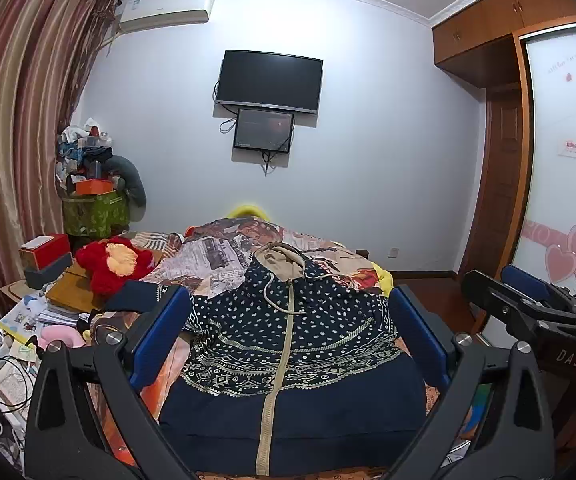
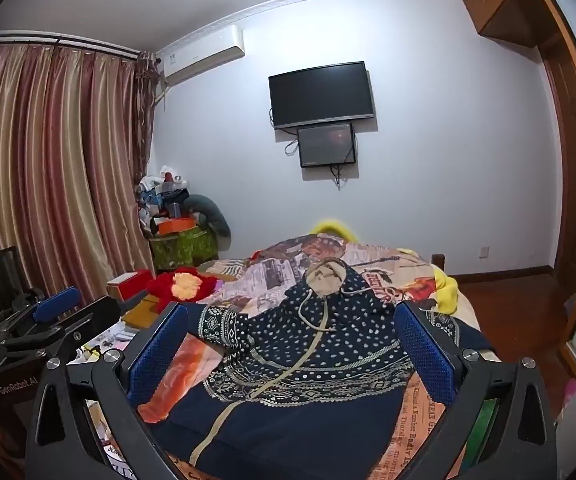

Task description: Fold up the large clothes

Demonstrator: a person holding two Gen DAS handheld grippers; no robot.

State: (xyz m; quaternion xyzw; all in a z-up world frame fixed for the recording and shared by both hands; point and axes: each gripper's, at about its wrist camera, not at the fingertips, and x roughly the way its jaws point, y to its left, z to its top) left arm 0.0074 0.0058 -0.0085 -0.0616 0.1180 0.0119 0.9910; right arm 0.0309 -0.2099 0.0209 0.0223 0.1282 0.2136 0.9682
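Note:
A navy hooded jacket [image 1: 288, 344] with white dots, a patterned band and a beige zip lies flat on the bed, hood [image 1: 282, 258] pointing away. My left gripper [image 1: 290, 312] hovers over its near half, jaws wide open and empty, blue pads on either side of the chest. In the right wrist view the same jacket [image 2: 300, 364] lies spread with one sleeve [image 2: 218, 322] out to the left. My right gripper [image 2: 290, 326] is also open above it with nothing between its fingers. Each gripper shows at the edge of the other's view.
The bed carries a printed newspaper-pattern cover [image 1: 216, 256] with a yellow blanket [image 2: 446, 292] at its far right. A red plush toy [image 1: 112, 264], boxes and books crowd the left side. Cables and papers [image 1: 4, 364] lie near left. Wardrobe [image 1: 504, 160] and wood floor lie right.

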